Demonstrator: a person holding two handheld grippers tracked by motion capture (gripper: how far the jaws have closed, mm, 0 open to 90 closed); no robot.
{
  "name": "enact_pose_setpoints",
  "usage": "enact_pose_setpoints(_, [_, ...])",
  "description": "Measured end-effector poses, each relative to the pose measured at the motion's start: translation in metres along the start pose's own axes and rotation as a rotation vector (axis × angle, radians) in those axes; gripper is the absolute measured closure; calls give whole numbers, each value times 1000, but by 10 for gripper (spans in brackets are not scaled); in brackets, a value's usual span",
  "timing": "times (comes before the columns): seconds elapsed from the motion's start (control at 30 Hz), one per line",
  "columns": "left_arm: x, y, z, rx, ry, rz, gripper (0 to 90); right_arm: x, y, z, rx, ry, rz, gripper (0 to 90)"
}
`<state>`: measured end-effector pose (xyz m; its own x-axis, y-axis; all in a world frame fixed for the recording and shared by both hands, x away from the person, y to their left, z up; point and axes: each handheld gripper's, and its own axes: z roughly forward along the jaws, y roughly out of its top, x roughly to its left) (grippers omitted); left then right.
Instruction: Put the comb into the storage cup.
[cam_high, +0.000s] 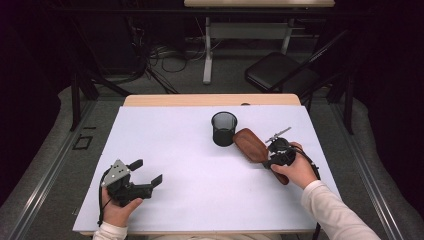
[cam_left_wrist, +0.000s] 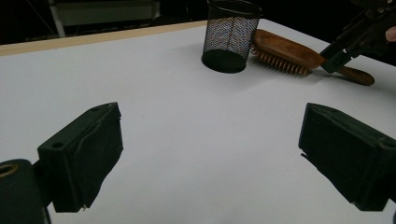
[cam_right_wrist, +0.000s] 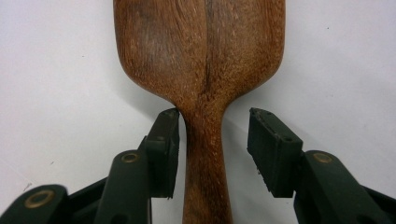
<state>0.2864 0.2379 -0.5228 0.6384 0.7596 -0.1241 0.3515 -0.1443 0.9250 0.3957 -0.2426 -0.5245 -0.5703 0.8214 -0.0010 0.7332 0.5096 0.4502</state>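
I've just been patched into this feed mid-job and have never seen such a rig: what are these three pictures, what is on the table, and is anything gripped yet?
There is no robot arm here. A person holds a two-jaw hand tool in each hand. The high view looks down from above the person's side of the white table. The other two pictures come from cameras that ride on each tool and look along its black jaws.

On the table stand a black mesh cup and, right beside it, a wooden hairbrush, bristles down.

The left gripper rests on the table with its jaws wide apart and nothing between them.

The right gripper straddles the neck of the brush's handle. One jaw looks to be against the wood, the other stands apart from it, so nothing is clamped yet.
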Motion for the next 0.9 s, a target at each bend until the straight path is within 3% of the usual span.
enact_pose_setpoints(0.3, [1,0,0,1,1,-3,64,1,2,4,16,-5,-22,594])
enact_pose_setpoints(0.4, [1,0,0,1,0,-3,68,1,3,4,49,-6,-28,605])
enact_pose_setpoints(0.47, [1,0,0,1,1,-4,68,1,2,7,18,1,-21,617])
enact_pose_setpoints(0.6, [1,0,0,2,0,-4,68,2,4,6,56,-10,-36,644])
enact_pose_setpoints(0.67, [1,0,0,2,1,-3,68,2,3,9,32,-6,-41,655])
enact_pose_setpoints(0.8, [1,0,0,2,1,-4,68,3,4,9,49,-10,-49,679])
enact_pose_setpoints(0.83, [1,0,0,1,2,-6,68,4,3,11,29,-3,-41,699])
enact_pose_setpoints(0.9, [1,0,0,2,1,-5,68,4,4,10,55,-10,-50,708])
